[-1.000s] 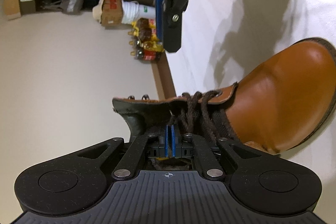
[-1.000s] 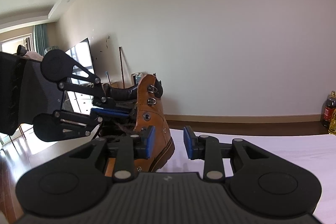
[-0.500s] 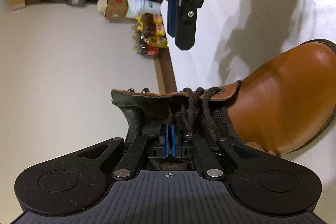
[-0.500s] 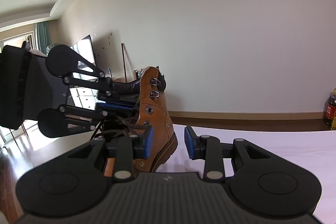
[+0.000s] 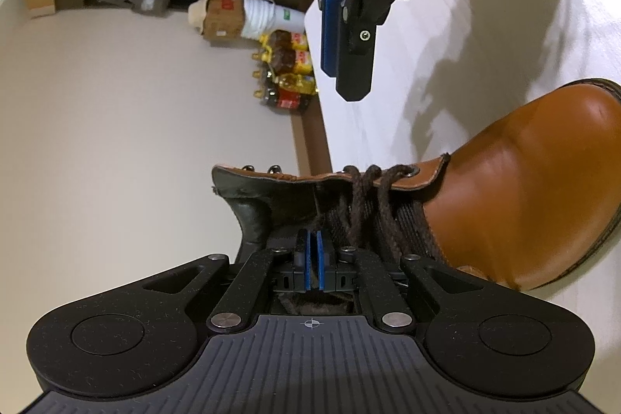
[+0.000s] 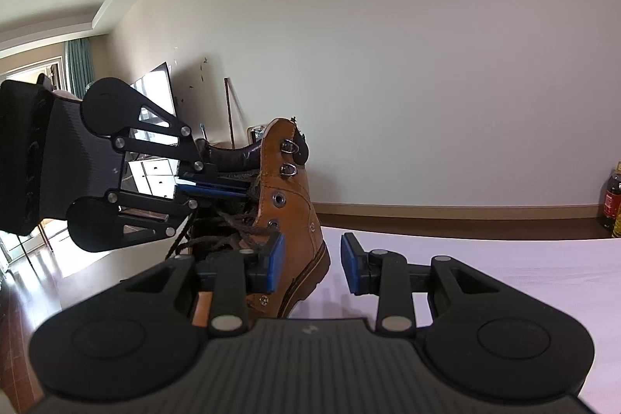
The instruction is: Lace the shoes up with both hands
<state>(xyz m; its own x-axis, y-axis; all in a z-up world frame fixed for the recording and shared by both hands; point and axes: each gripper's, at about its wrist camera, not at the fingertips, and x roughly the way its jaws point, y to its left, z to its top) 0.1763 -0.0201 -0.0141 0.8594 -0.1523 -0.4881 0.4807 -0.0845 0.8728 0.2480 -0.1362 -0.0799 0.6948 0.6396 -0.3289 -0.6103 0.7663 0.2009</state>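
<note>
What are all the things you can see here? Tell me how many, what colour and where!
boot: one, tan leather, standing on the white table.
lace: one, dark brown, crossed through the lower eyelets; upper hooks bare.
white table: one, under the boot.
bottles: several, yellow and dark, on the floor by the wall.
cardboard boxes: a few, brown, on the floor further off.
television: one, dark, against the far wall.
curtain: one, green, by the window.
left tongs: one pair, black with blue pads, shut at the boot's tongue by the lace.
right tongs: one pair, black with blue pads, open, empty, beside the boot.
</note>
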